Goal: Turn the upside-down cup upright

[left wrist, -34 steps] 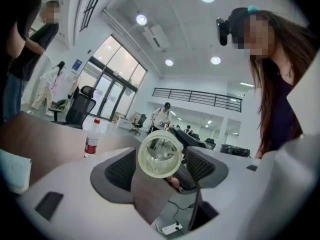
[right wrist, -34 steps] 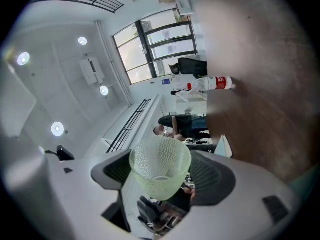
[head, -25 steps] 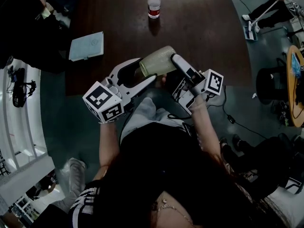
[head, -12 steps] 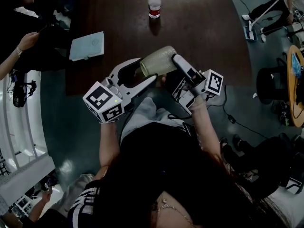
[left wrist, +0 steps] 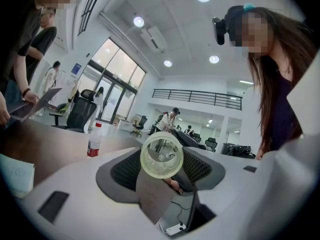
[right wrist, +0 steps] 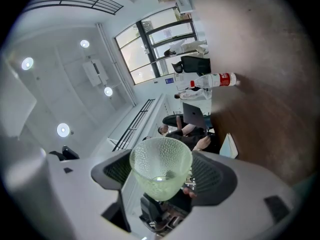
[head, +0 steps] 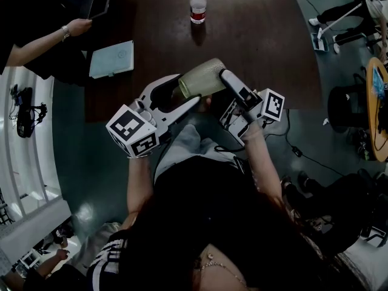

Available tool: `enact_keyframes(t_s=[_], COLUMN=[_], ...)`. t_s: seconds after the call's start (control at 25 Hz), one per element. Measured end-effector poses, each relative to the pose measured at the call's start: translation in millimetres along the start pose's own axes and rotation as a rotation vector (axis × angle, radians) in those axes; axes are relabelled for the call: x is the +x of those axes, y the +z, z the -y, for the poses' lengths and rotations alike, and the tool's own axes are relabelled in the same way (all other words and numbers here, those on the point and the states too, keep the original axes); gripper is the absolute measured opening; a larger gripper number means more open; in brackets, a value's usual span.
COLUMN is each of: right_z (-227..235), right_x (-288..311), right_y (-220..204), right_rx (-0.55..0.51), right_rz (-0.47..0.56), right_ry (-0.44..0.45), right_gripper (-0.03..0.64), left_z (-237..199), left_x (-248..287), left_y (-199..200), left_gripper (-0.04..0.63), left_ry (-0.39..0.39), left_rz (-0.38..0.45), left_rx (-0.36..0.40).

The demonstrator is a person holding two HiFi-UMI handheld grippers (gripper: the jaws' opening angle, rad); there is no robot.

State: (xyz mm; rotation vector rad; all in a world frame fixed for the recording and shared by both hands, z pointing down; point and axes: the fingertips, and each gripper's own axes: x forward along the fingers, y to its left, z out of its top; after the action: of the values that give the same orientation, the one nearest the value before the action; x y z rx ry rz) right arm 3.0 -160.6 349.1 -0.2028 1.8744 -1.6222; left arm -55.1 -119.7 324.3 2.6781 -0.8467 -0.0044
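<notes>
Cup point(head: 200, 77) on its side in mid-air above the near edge of the table point(head: 254, 41), clamped at either end by left gripper point(left wrist: 161, 156) and right gripper point(right wrist: 161, 165). Probably light, thin, dimpled plastic; best pinched gently across the wall.

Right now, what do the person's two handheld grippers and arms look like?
Both are white plastic two-jaw tools with dark ribbed pads inside the jaws. The left gripper and right gripper each carry a white cube with black square markers. Forearms unsleeved; dark top.

Cup point(head: 203, 76) left end hidden behind left tool point(head: 187, 90); bottle point(head: 196, 5) label unreadable.
</notes>
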Motion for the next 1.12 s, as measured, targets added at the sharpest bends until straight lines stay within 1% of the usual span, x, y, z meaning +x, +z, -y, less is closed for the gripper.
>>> enact_keyframes(t_s=[0.28,0.48,0.56,0.76,1.12], right_z=[0,-2,-1,6,22], right_x=[-1,0,-1,-2,-16], right_y=[0,-2,-2,1,14], right_rx=[0.003,-0.013,-0.022,-0.024,-0.059], right_rz=[0.003,-0.015,-0.017,0.004,0.082], right_ry=[0.006,0.022,0.017,-0.008,-0.102], right_gripper=[0.36,0.36,0.36,0.36,0.359], left_z=[0,-5,-9,-22,-38], left_x=[1,-1,-4,-12,-18], left_y=[0,5,6,8,3], left_gripper=[0.272,0.272,0.272,0.272,0.272], left_ry=[-0.008,-0.004,0.009,0.039,0.073], left_rz=[0.003,0.031,0.035,0.033,-0.022], left_rx=[0.006,-0.039,-0.039,-0.03,0.001])
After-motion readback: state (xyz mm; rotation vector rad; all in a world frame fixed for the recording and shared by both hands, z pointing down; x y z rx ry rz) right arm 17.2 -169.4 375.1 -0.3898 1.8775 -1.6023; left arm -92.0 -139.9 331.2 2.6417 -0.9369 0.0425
